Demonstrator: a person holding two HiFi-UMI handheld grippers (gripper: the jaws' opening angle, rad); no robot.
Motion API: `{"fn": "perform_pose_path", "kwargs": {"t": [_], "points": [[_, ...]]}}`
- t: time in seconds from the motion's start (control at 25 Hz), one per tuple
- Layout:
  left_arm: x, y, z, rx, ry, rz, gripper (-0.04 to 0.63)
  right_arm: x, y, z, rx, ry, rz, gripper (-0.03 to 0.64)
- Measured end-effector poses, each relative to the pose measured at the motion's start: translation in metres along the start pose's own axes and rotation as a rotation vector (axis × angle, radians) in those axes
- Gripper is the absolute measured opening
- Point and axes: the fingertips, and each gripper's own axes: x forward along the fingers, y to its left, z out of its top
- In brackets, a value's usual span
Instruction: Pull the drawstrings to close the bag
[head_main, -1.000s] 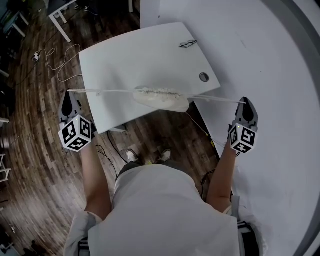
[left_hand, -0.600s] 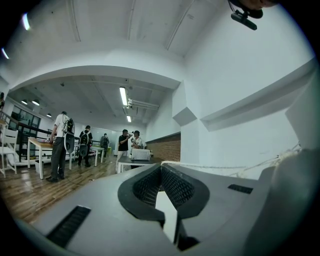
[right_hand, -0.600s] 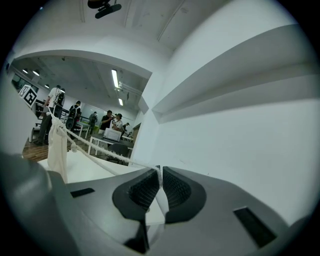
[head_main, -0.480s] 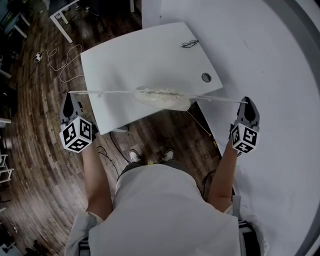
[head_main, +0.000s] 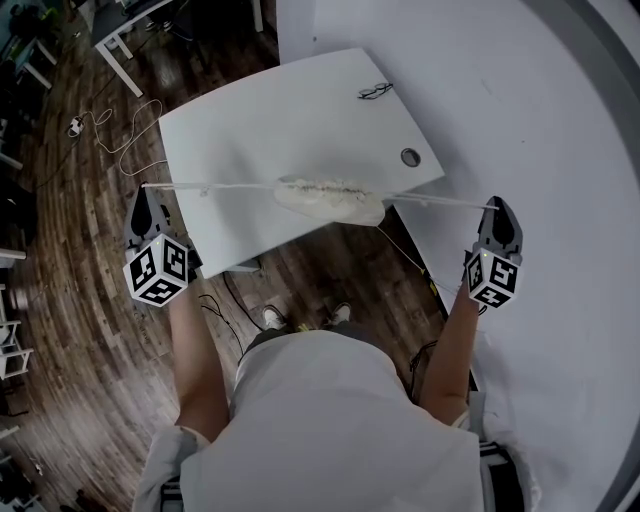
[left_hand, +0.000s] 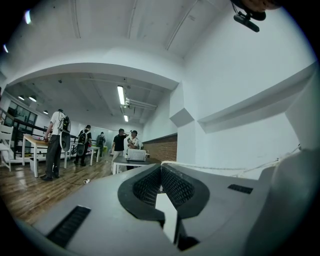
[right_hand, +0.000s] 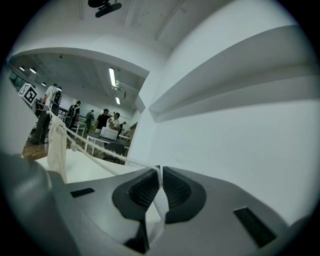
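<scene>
Bag (head_main: 330, 200) above table (head_main: 280, 110); drawstrings (head_main: 220, 186) taut between left gripper (head_main: 144, 192), right gripper (head_main: 498, 206).

**Pale top, grey grippers with marker cubes**

The person is wearing a pale, short-sleeved top (head_main: 330, 420) and light shoes (head_main: 272, 318). The left gripper (head_main: 145, 192) and right gripper (head_main: 498, 205) are showing smooth grey shells with black ribbed pads (left_hand: 176, 187). Each is carrying a white cube (head_main: 158, 270) printed with black square markers.
</scene>
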Motion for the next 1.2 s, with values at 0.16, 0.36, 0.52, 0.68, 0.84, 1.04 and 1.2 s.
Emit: {"fn": "perform_pose_path", "kwargs": {"t": [0.16,0.36,0.52,0.68,0.84,1.04,1.2], "points": [[0.003,-0.001,-0.001,-0.012,0.004,-0.008,0.017,-0.004,-0.002,0.002,-0.008,0.000,-0.011,0.044],[0.005,-0.001,-0.002,-0.021,0.005,-0.010,0.017,-0.007,-0.004,0.004,0.004,-0.003,-0.014,0.044],[0.005,0.000,-0.001,-0.030,-0.001,-0.021,0.018,-0.010,-0.006,0.014,-0.014,-0.018,-0.019,0.044],[0.004,0.003,0.000,-0.050,-0.005,-0.026,0.017,-0.015,-0.005,0.019,-0.020,-0.025,-0.024,0.044],[0.006,0.006,0.000,-0.066,0.000,-0.031,0.018,-0.019,-0.002,0.018,-0.018,-0.018,-0.025,0.044],[0.008,0.005,-0.008,-0.084,0.029,-0.057,0.017,-0.022,0.004,0.000,0.024,0.025,-0.014,0.044],[0.003,-0.020,0.017,-0.083,-0.017,-0.168,0.017,-0.030,0.020,-0.037,0.108,0.114,0.072,0.044]]}}
